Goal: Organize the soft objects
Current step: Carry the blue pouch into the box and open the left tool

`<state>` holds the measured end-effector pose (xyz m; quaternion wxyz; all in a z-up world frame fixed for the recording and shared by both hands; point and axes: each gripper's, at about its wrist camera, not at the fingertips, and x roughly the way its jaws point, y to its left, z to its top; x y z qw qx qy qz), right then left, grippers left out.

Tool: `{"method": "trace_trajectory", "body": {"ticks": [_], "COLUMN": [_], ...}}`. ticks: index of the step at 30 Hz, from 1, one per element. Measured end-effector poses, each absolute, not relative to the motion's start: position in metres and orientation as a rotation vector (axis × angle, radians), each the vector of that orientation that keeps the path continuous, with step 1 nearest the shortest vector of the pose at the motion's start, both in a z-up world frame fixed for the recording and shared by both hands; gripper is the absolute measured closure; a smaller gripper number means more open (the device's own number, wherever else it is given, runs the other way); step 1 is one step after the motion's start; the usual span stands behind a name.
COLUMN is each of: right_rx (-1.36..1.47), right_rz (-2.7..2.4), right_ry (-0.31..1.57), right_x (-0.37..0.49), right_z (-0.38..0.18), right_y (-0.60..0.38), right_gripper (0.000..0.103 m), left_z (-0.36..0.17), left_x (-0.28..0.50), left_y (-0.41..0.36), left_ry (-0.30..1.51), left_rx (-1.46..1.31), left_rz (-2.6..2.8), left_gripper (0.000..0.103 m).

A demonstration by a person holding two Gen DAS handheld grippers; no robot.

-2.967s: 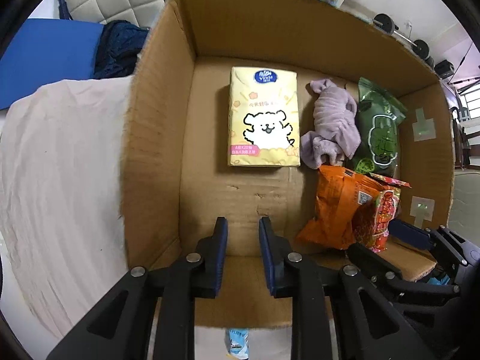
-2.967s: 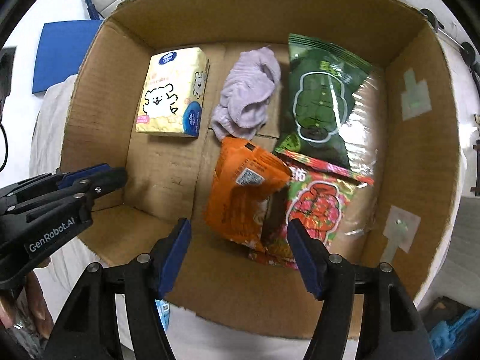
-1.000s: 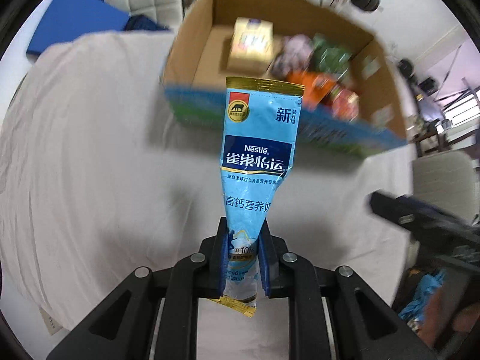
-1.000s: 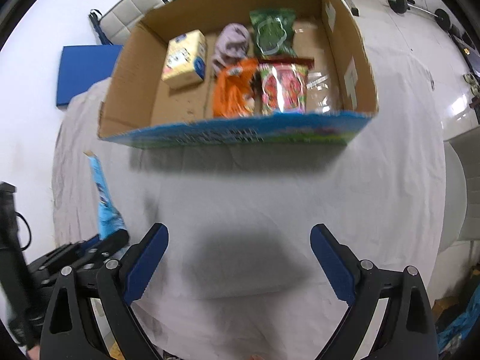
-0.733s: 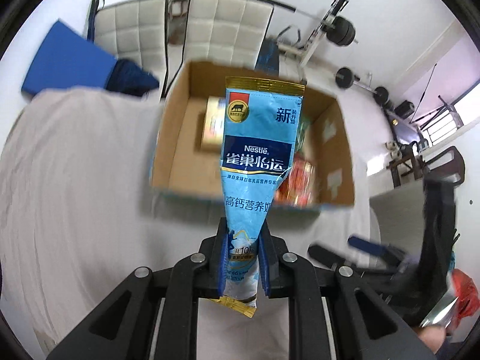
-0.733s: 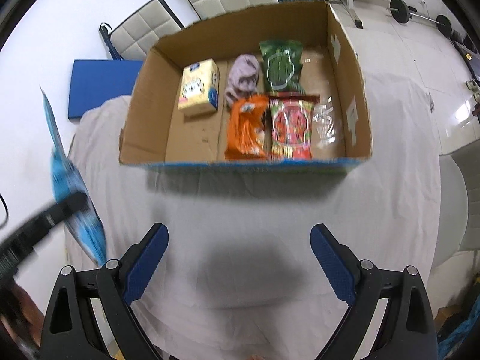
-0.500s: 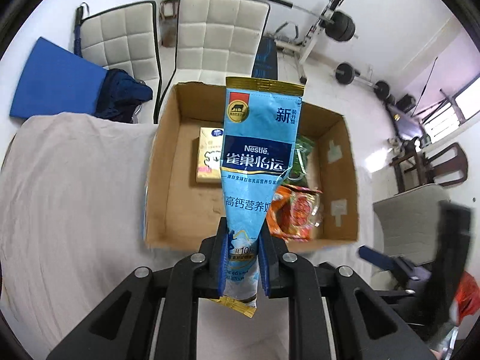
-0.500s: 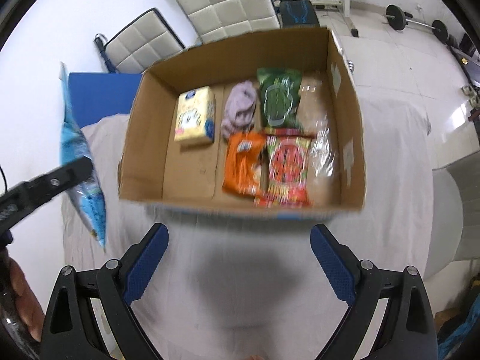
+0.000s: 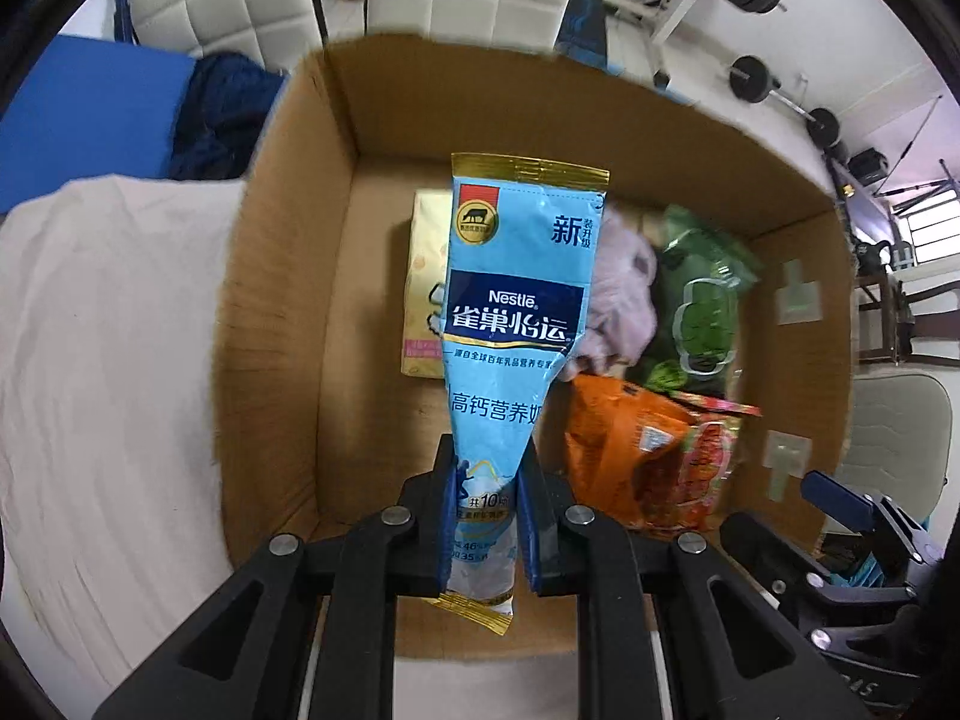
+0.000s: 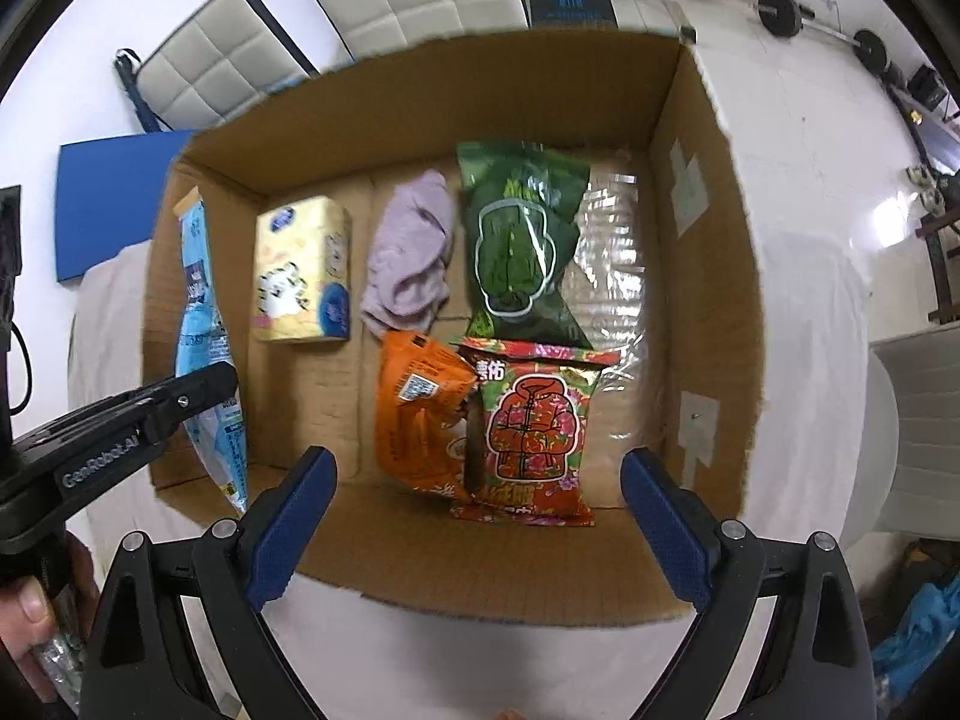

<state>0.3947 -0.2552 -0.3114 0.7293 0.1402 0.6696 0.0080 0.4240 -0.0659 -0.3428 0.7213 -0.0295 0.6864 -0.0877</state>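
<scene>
Left claw [image 9: 485,513] pinches the blue milk-powder pouch [image 9: 516,324] by its lower end, pouch standing up ahead over the cardboard box [image 9: 282,276]. Right claw [image 10: 477,519] hangs spread wide, the orange snack bag [image 10: 420,414] just ahead.

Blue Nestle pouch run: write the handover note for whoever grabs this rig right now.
Left gripper: jaws shut on the blue Nestle pouch, held upright above the left side of the cardboard box.
Right gripper: jaws wide open, empty, at the box's near edge.
Already in the box: yellow tissue pack, purple cloth, green bag, orange bag, red snack bag.
Left to do: lower and release the pouch, probably onto the bare floor at left.
</scene>
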Motion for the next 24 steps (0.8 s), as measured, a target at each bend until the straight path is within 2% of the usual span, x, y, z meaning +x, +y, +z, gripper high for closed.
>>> {"method": "trace_trajectory", "body": {"ticks": [4, 7, 10, 12, 14, 17, 19, 24], "right_rx": [0.283, 0.264, 0.258, 0.247, 0.225, 0.202, 0.187, 0.176], "right_rz": [0.014, 0.008, 0.005, 0.001, -0.014, -0.037, -0.041, -0.055], "right_ry": [1.5, 1.511, 1.517, 1.512, 1.505, 1.495, 1.487, 1.474], "right_x": [0.396, 0.396, 0.395, 0.394, 0.393, 0.392, 0.391, 0.387], "right_z": [-0.325, -0.332, -0.337, -0.336, -0.334, -0.329, -0.327, -0.32], "right_y": [-0.252, -0.249, -0.243, -0.24, -0.237, -0.233, -0.233, -0.231], "right_gripper": [0.005, 0.005, 0.005, 0.005, 0.005, 0.005, 0.0, 0.0], "left_z": [-0.362, -0.365, -0.359, -0.355, -0.348, -0.344, -0.34, -0.332], "left_x": [0.428, 0.427, 0.426, 0.424, 0.42, 0.415, 0.41, 0.403], "left_y": [-0.067, -0.068, -0.065, -0.063, -0.062, -0.061, -0.06, -0.058], "left_ry": [1.565, 1.582, 1.553, 1.533, 1.505, 1.486, 1.46, 1.424], "left_rx": [-0.03, 0.004, 0.005, 0.007, 0.018, 0.037, 0.047, 0.05], "left_rz": [-0.167, -0.137, -0.12, -0.116, -0.111, -0.1, -0.093, -0.096], "left_gripper": [0.087, 0.076, 0.061, 0.035, 0.025, 0.005, 0.003, 0.003]}}
